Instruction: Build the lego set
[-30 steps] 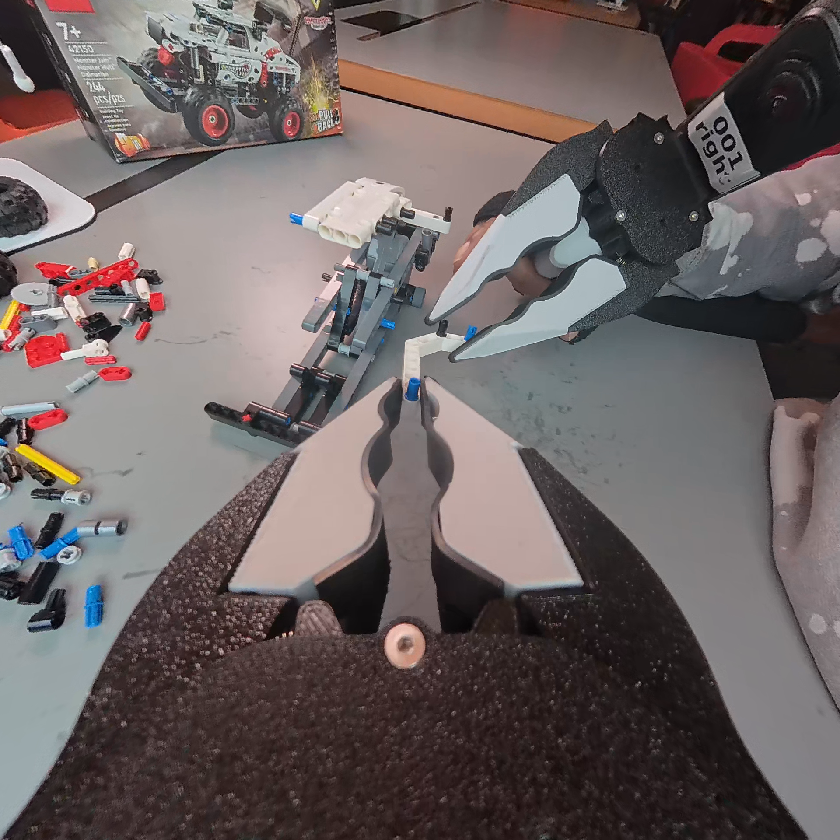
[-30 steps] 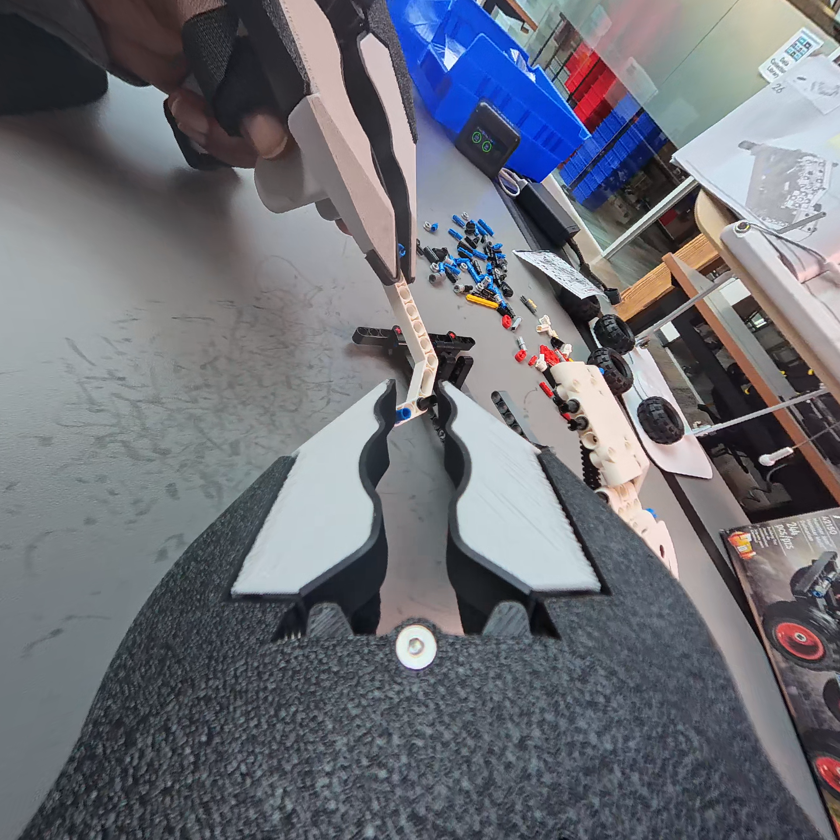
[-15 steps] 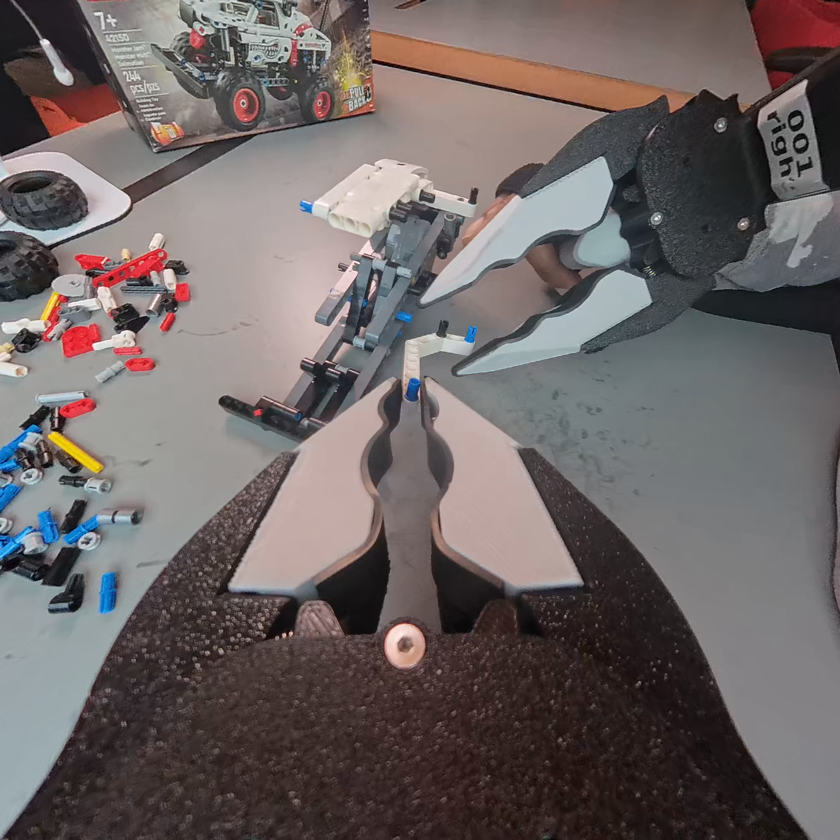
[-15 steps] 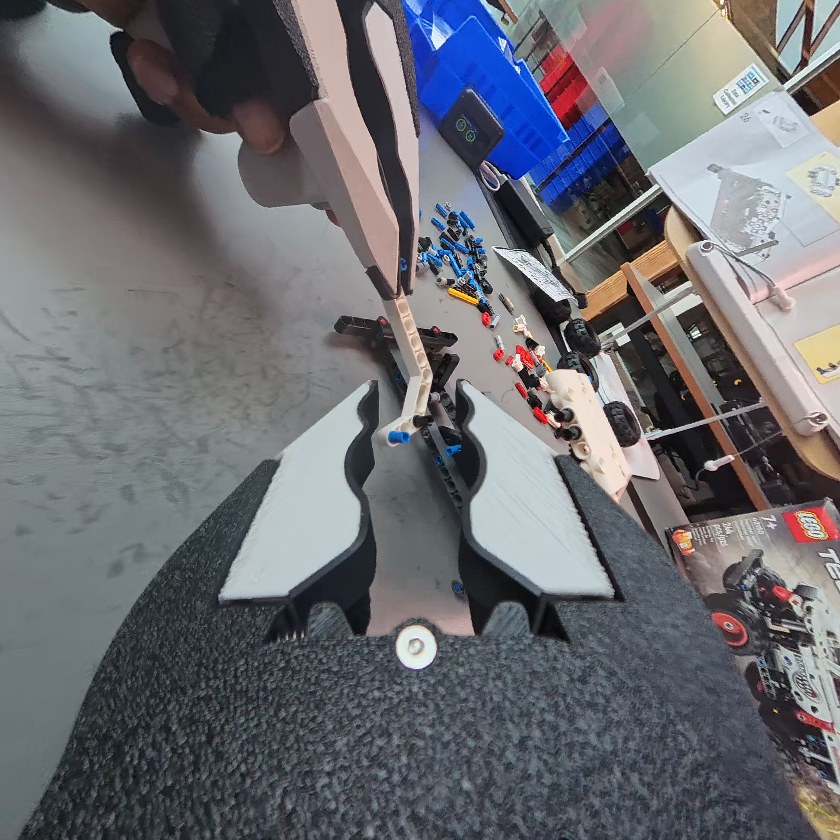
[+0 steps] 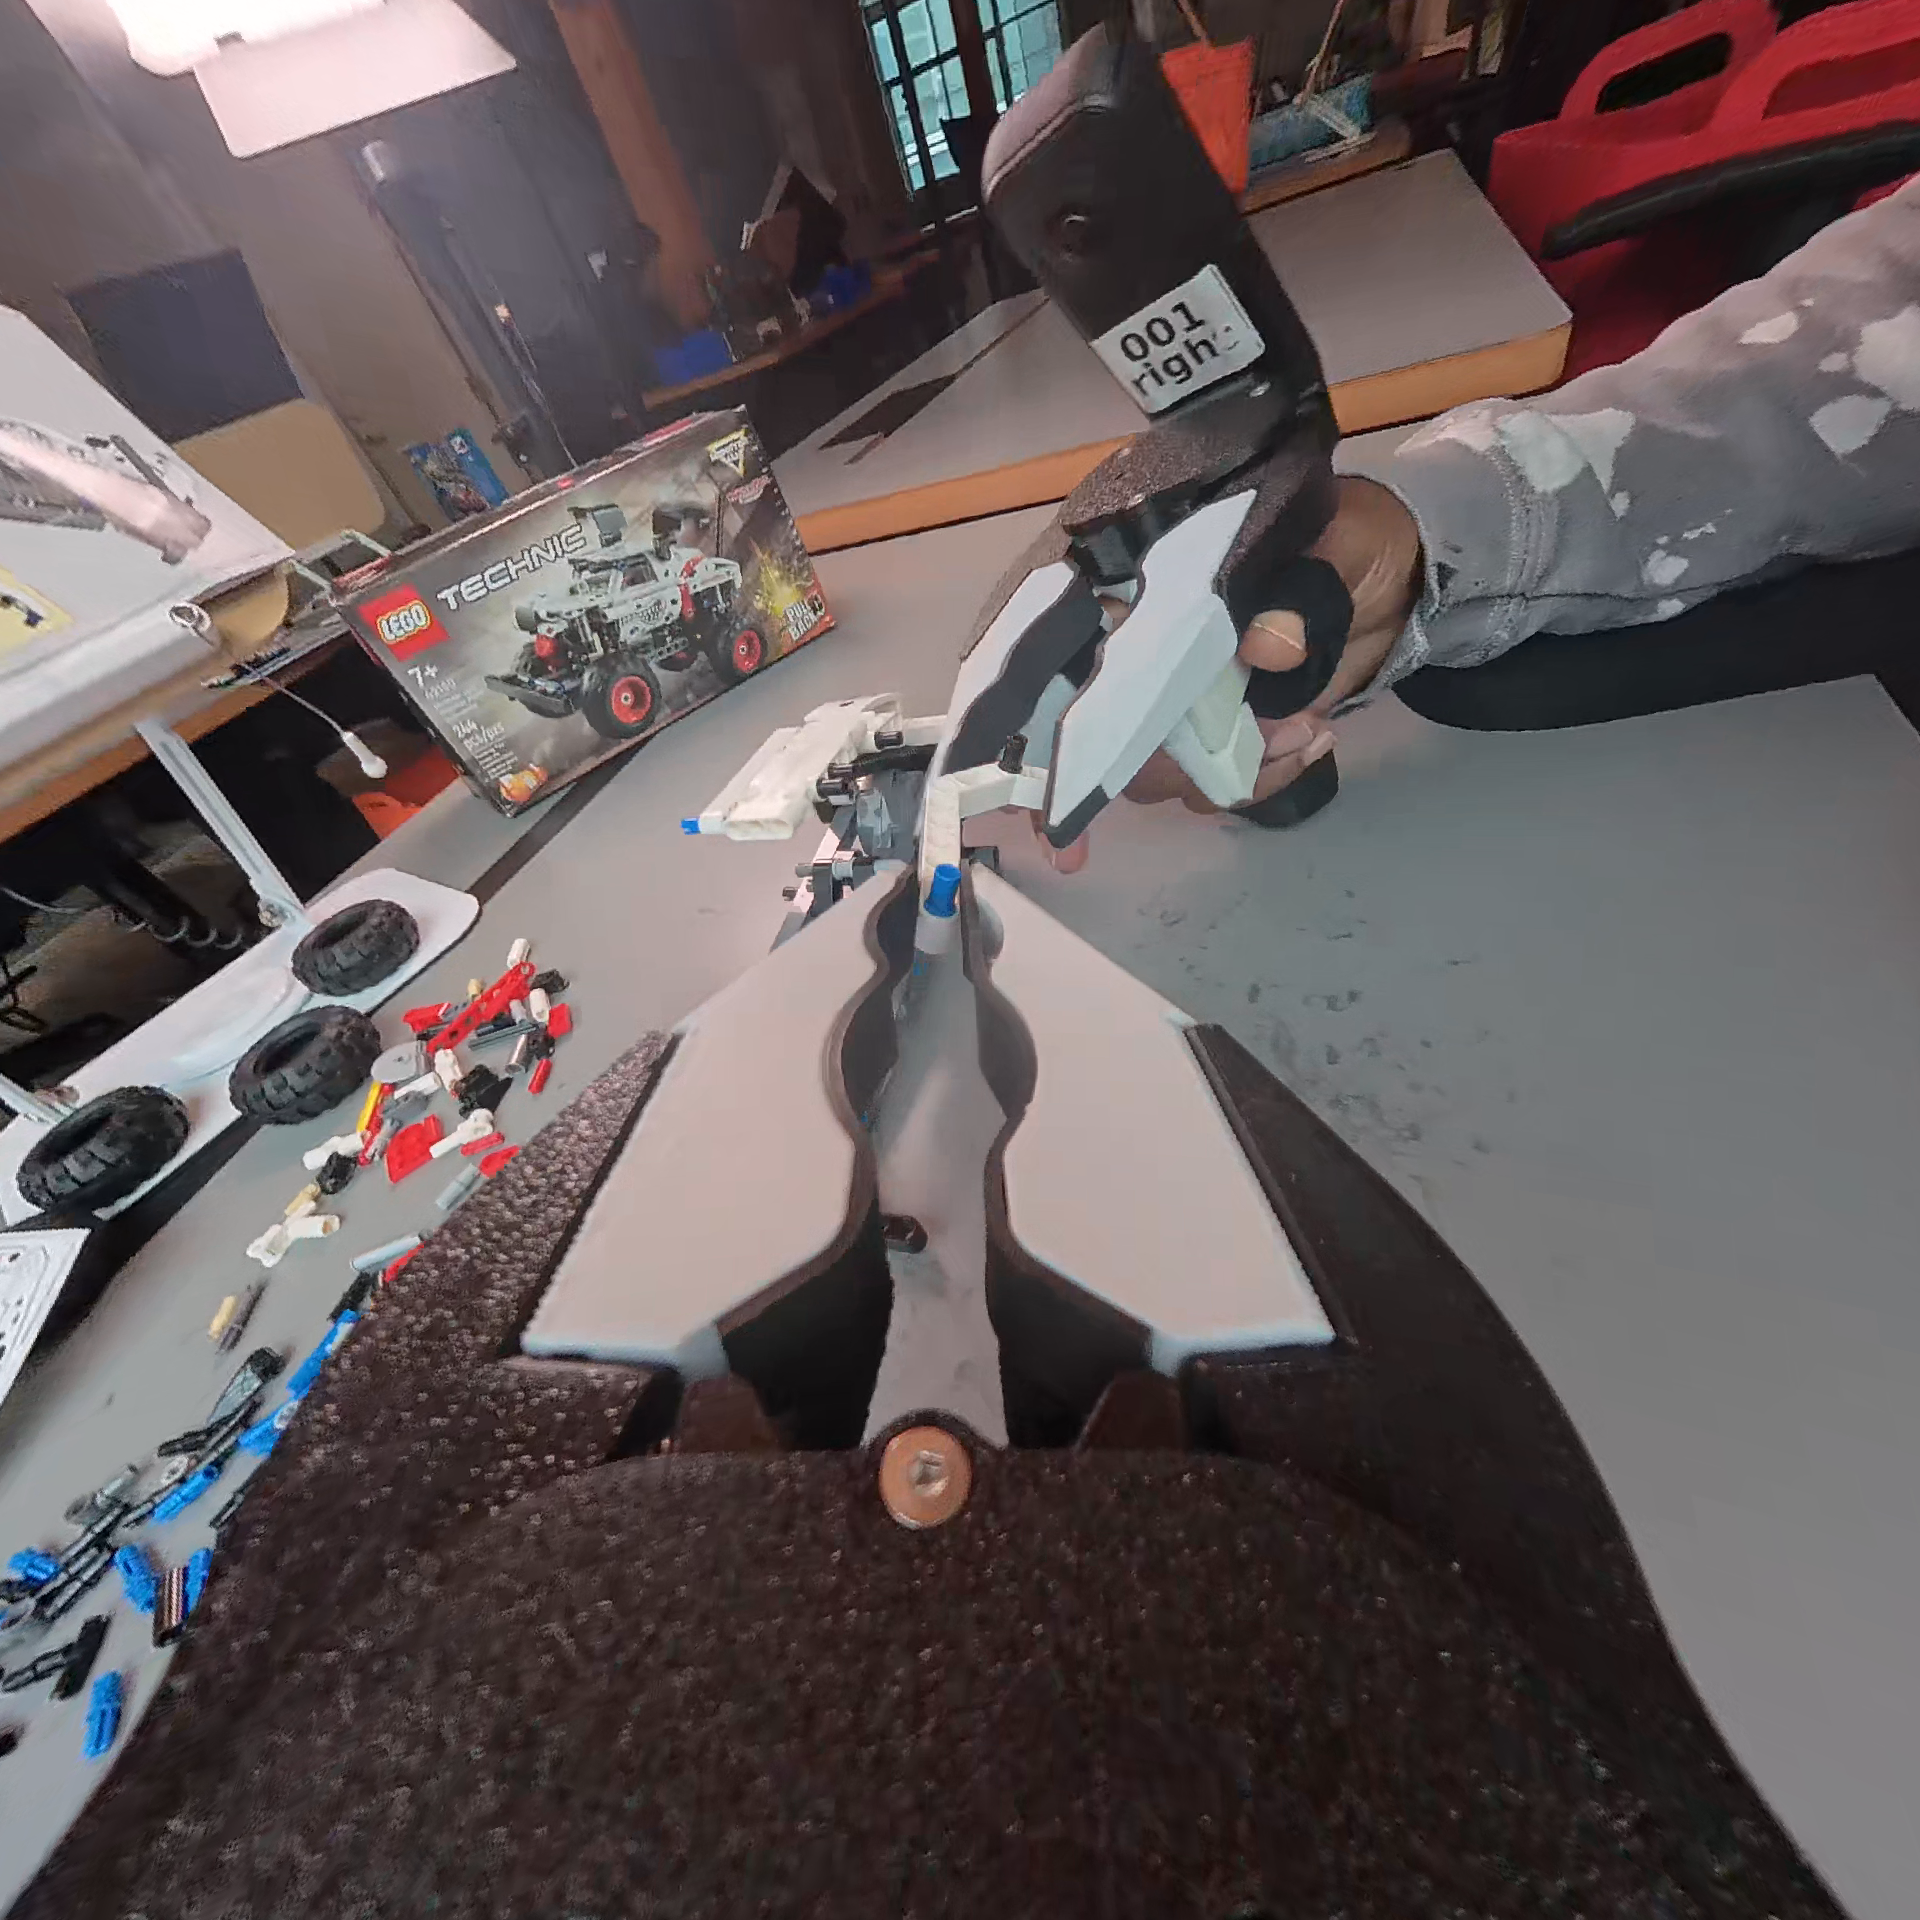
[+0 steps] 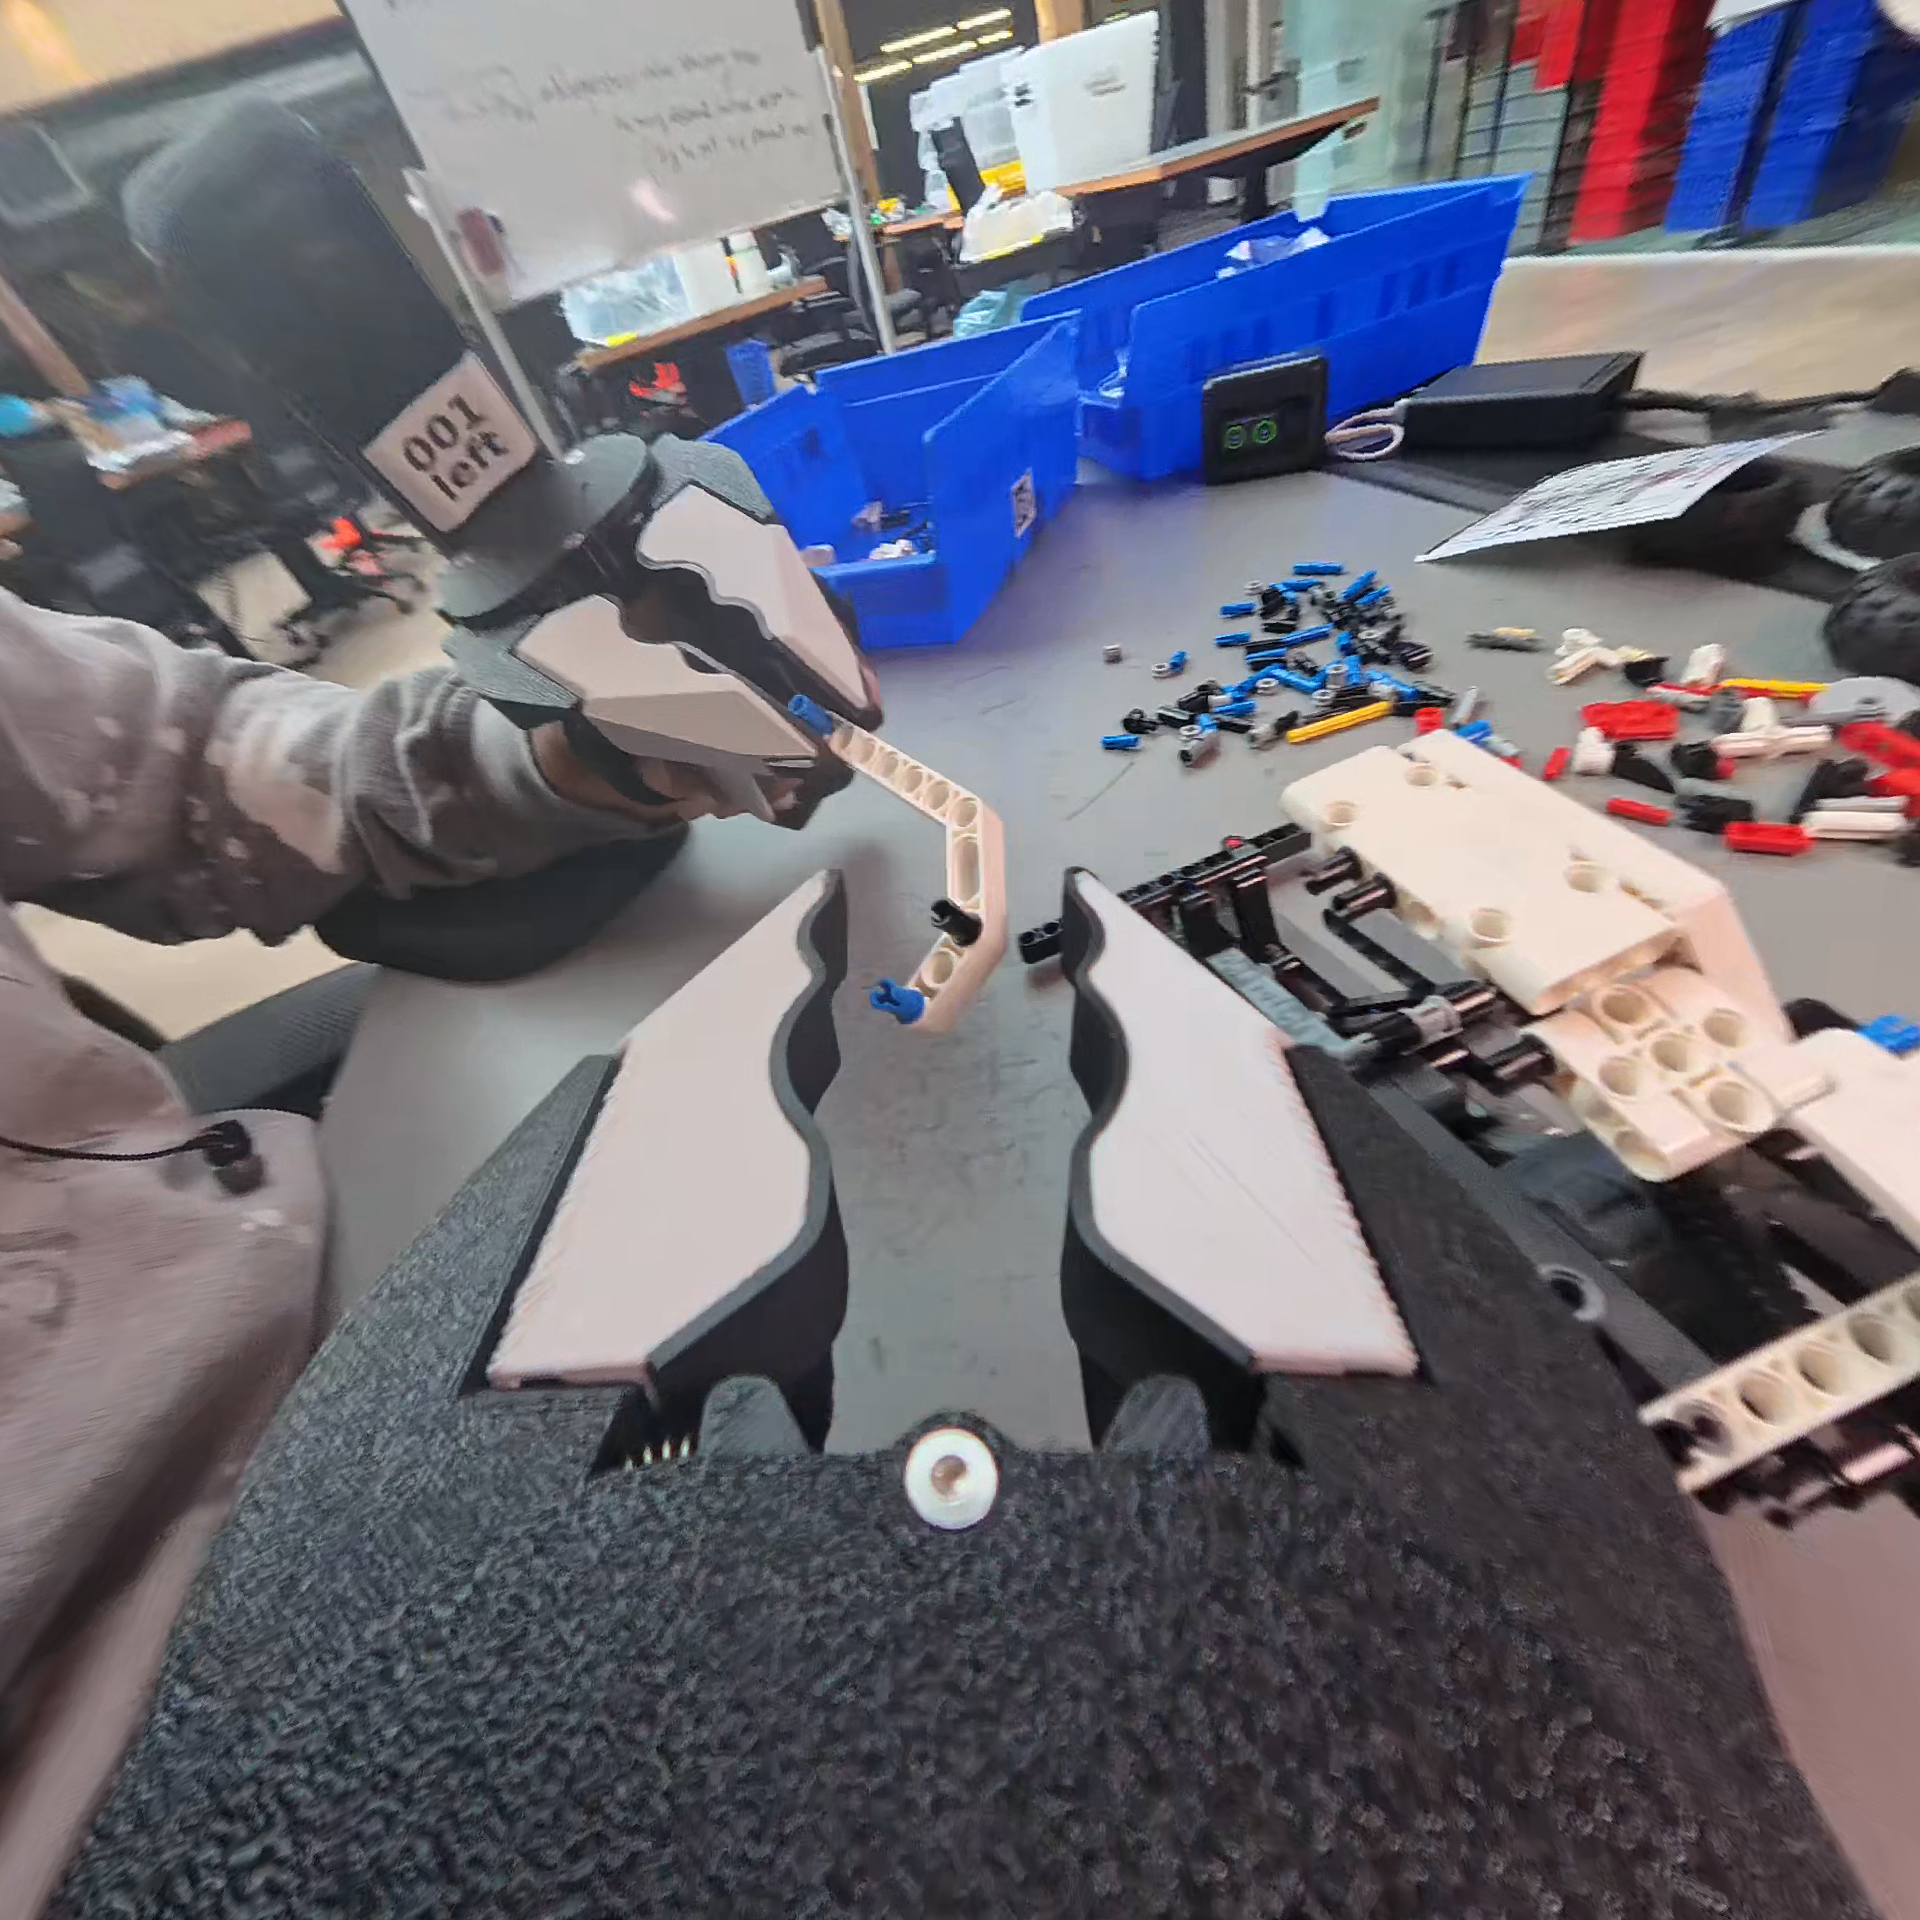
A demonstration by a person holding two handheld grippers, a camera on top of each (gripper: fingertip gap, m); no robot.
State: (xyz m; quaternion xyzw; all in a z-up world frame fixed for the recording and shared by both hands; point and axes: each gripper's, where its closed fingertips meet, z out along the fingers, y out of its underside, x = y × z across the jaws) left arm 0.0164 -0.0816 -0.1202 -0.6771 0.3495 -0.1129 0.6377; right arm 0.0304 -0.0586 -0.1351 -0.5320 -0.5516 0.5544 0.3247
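White angled beam (image 6: 961, 852) held up off grey table, gripped at one end; blue pin (image 6: 808, 714) at gripped end, black pin (image 6: 954, 921) and second blue pin (image 6: 896, 1001) near free end. Partly built chassis (image 6: 1455, 935) on table just beside it: black-grey frame, white blocks on top. Loose parts (image 6: 1309, 675) scattered farther off: blue, black, red, white, yellow. Black tyres (image 5: 301, 1060) at table edge. Set box (image 5: 592, 623) stands behind.

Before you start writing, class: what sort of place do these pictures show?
Probably a shared workshop or lab: a whiteboard stands behind, blue storage bins sit on the grey worktable, and further desks fill the background.
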